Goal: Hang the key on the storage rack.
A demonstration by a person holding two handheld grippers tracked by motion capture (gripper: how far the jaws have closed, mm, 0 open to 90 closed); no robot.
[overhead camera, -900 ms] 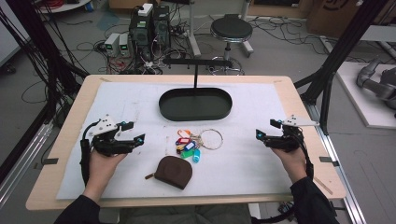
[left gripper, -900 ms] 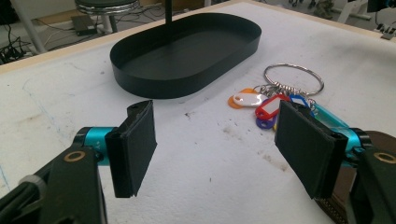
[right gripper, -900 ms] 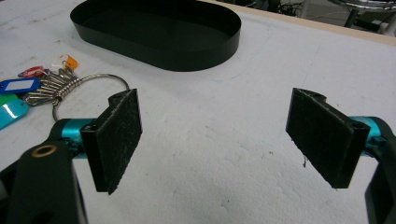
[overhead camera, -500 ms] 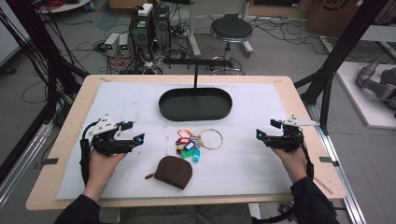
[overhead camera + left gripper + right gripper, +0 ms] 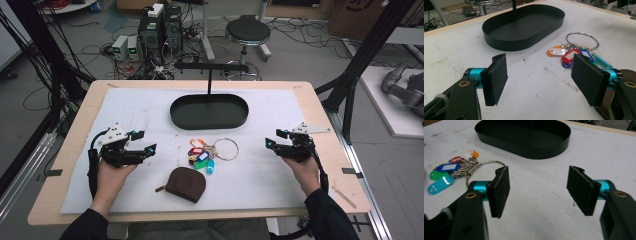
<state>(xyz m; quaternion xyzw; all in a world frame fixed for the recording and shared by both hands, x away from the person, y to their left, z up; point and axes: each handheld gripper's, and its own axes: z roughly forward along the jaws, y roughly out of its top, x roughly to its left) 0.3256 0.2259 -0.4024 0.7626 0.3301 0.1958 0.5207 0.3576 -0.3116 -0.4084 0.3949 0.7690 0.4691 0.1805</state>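
The left gripper (image 5: 142,142) has its jaws spread wide with nothing between them; in the left gripper view its pads (image 5: 496,79) frame bare white mat. The right gripper (image 5: 273,139) is likewise released, its pads (image 5: 500,191) well apart over bare mat. Each is held in a hand, the left hand (image 5: 111,175) and the right hand (image 5: 302,169), with dark sleeves coming in from the near edge.

Taking the tray (image 5: 209,111) as landmark: it is a black oval tray with a low wall, lying on the mat (image 5: 280,107) toward the far side of the table (image 5: 320,107), with a thin black post rising from its far side to a crossbar. The keys (image 5: 207,152), a metal ring with coloured plastic tags, lie just in front of the tray, between the two grippers and apart from both. A brown pouch (image 5: 185,183) lies nearer the person than the keys, just beside them, farther still from the tray. The left gripper sits in front of the tray and to its left, pointing toward the keys; the right gripper sits in front of it and to its right, also pointing inward.

Beyond the table, past the tray, a stool (image 5: 245,33) and computer boxes (image 5: 160,25) stand on the floor among cables.
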